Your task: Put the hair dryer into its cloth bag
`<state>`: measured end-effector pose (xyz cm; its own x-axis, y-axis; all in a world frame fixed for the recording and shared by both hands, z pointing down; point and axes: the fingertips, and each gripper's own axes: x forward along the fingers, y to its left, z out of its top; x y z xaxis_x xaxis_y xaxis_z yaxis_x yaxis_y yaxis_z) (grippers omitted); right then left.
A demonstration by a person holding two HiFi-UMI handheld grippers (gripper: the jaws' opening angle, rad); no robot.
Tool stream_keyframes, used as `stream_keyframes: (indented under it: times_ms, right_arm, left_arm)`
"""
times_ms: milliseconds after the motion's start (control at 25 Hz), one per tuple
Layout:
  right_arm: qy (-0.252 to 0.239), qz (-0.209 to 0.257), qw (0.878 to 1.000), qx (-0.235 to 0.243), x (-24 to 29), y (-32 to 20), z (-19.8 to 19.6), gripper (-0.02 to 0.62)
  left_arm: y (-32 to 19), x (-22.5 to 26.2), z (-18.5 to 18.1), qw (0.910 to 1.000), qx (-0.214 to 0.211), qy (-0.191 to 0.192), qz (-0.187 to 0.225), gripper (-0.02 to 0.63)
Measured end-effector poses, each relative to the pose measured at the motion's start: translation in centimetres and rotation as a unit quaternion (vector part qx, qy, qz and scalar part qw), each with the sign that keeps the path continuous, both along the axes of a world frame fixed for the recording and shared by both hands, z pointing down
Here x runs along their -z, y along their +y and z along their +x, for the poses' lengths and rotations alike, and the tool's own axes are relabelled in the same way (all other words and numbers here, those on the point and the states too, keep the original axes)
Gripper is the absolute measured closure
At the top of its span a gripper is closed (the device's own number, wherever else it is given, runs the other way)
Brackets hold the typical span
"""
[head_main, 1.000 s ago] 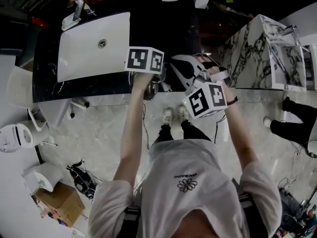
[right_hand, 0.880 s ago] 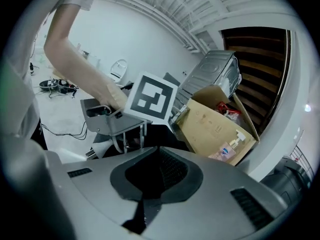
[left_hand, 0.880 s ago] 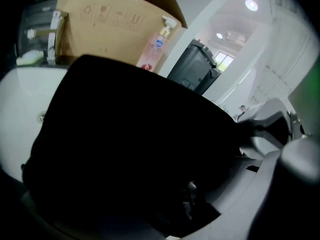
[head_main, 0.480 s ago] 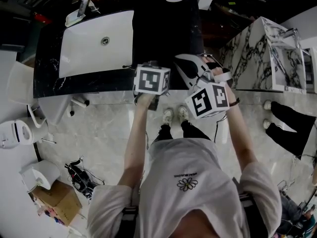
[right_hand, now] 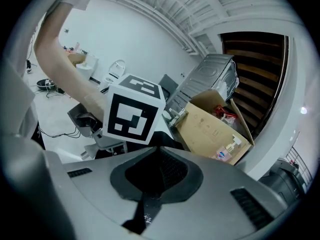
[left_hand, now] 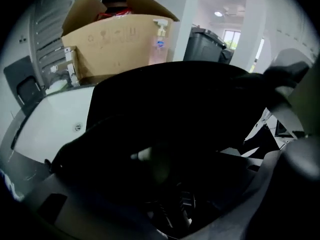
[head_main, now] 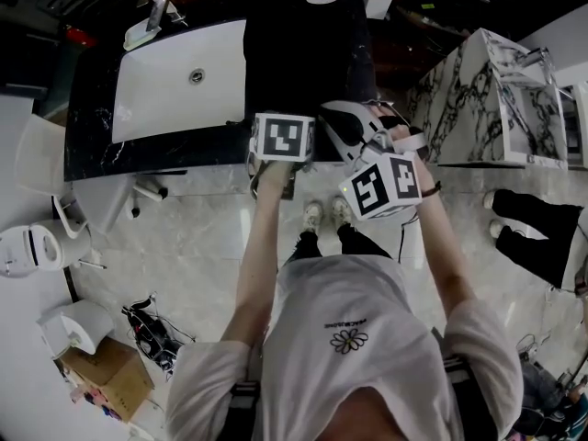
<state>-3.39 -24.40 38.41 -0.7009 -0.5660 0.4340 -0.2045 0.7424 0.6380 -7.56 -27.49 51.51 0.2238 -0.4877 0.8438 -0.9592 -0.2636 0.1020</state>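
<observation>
The cloth bag (left_hand: 175,104) is dark and fills the left gripper view. In the head view its pale-rimmed mouth (head_main: 342,122) lies on the black counter (head_main: 294,53), beside my right marker cube (head_main: 381,184). My right gripper (right_hand: 160,151) is shut, its pads meeting on what looks like a thin black edge of the bag. My left gripper (left_hand: 165,194) points steeply down over the dark cloth, its jaws wide apart and closing slightly without pressing on anything. A pale blurred rounded part (left_hand: 147,156) shows between them; I cannot tell whether it is the hair dryer.
A white sink (head_main: 175,76) is set in the counter to the left. A cardboard box (left_hand: 117,39) and a pump bottle (left_hand: 159,41) stand at the counter's back. On the floor are a white marble unit (head_main: 487,99) at right and the person's feet (head_main: 326,214).
The left marker cube has moved down and right, toward the counter's front edge and the right gripper, and tipped over. The right gripper has stayed put.
</observation>
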Motion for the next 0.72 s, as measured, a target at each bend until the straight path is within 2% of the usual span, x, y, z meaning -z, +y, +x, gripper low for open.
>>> stream_keyframes:
  times_ms: [40,80,120,160,200,240,400,440,480,520,560,720]
  right_arm:
    - [0.001,0.000,1.000,0.000,0.1,0.1,0.0,0.578]
    - [0.002,0.001,1.000,0.000,0.2,0.1,-0.1,0.578]
    - [0.002,0.002,1.000,0.000,0.2,0.1,0.0,0.578]
    - [0.000,0.003,1.000,-0.001,0.2,0.0,0.0,0.578]
    - [-0.003,0.002,1.000,-0.002,0.2,-0.1,0.1,0.578]
    - [-0.006,0.001,1.000,-0.003,0.2,-0.2,0.2,0.578]
    - [-0.005,-0.002,1.000,-0.001,0.2,0.0,0.0,0.578]
    - [-0.004,-0.002,1.000,0.000,0.2,0.0,0.0,0.578]
    - [-0.004,-0.001,1.000,0.001,0.1,0.0,0.0,0.578]
    - [-0.003,-0.001,1.000,0.002,0.0,0.0,0.0,0.578]
    - [-0.002,-0.001,1.000,0.003,-0.1,0.1,-0.1,0.578]
    - [0.001,-0.004,1.000,0.009,-0.3,0.4,-0.2,0.578]
  left_arm:
    - [0.0,0.2,-0.3,0.9999,0.004,-0.011,0.003,0.295]
    - [-0.4,0.6,-0.7,0.9990,0.005,-0.037,0.022,0.279]
    - [-0.9,1.2,-1.2,0.9952,0.007,-0.080,0.056,0.198]
    - [-1.6,1.8,-1.9,0.9880,0.009,-0.125,0.090,0.148]
    - [-2.0,2.1,-2.3,0.9815,0.009,-0.155,0.111,0.144]
    - [-2.0,2.1,-2.3,0.9803,0.008,-0.162,0.113,0.144]
    - [0.9,1.3,-1.6,0.9939,0.003,-0.098,0.050,0.152]
    - [1.8,1.3,-1.5,0.9957,0.001,-0.085,0.039,0.178]
    - [2.6,1.3,-1.5,0.9969,0.001,-0.072,0.032,0.246]
    - [3.2,1.3,-1.5,0.9977,0.004,-0.061,0.028,0.358]
    - [3.6,1.4,-1.6,0.9982,0.008,-0.051,0.028,0.403]
    - [3.5,1.5,-1.5,0.9988,0.016,-0.039,0.027,0.419]
